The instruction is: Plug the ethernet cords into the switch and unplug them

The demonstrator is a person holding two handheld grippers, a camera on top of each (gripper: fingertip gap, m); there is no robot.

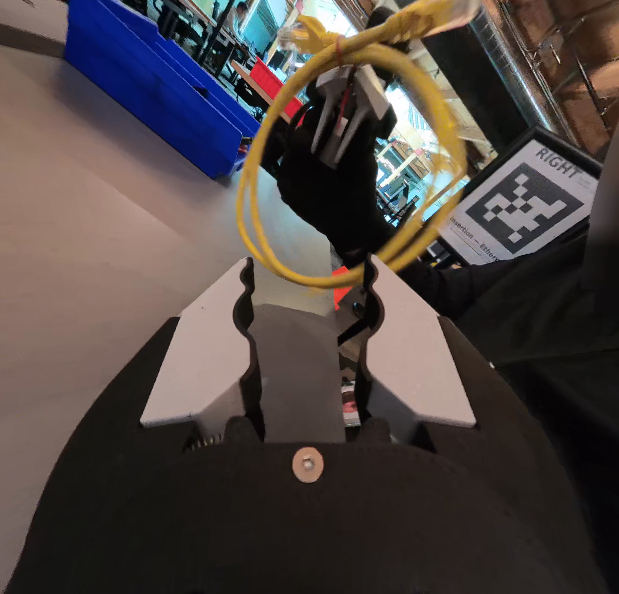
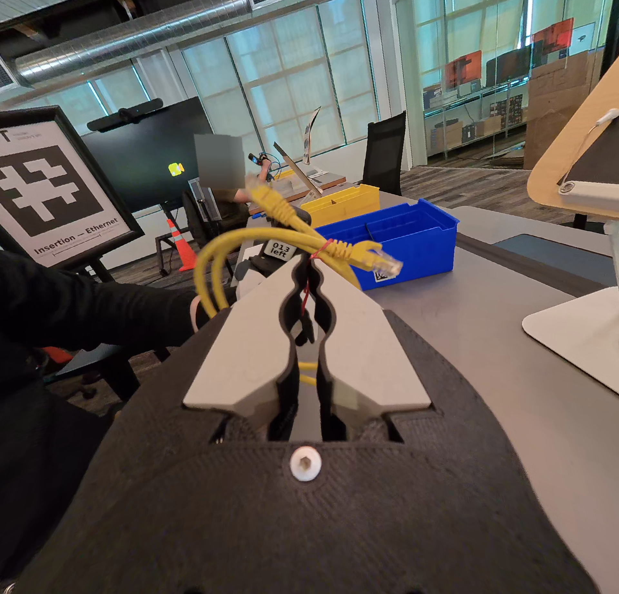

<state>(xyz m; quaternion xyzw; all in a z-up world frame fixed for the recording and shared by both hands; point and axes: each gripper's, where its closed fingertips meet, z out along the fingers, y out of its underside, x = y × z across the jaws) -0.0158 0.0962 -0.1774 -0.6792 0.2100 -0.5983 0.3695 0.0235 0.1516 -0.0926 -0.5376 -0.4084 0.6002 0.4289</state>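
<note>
One yellow ethernet cord [image 2: 268, 239], coiled and tied with a red tie [image 2: 320, 250], hangs in the air with two plugs. The right gripper [image 2: 306, 271] pinches the tie; the left gripper [image 1: 310, 264] is spread around the loop. One blue bin [image 1: 157, 85] stands on the surface [image 1: 83, 226]; only the right view shows a yellow bin [image 2: 341, 201].

Each claw [image 1: 310, 269] [image 2: 306, 266] has grey wavy-edged fingers on a black body with one silver screw; sleeves are black.

Framed sign [image 2: 50, 189] on easel: black-and-white marker, big word above, printed line below. White sticker [image 2: 279, 249] on left gripper [image 1: 310, 259] carries a number and word. Code label [image 2: 383, 275] on blue bin [image 2: 418, 239], unreadable.
</note>
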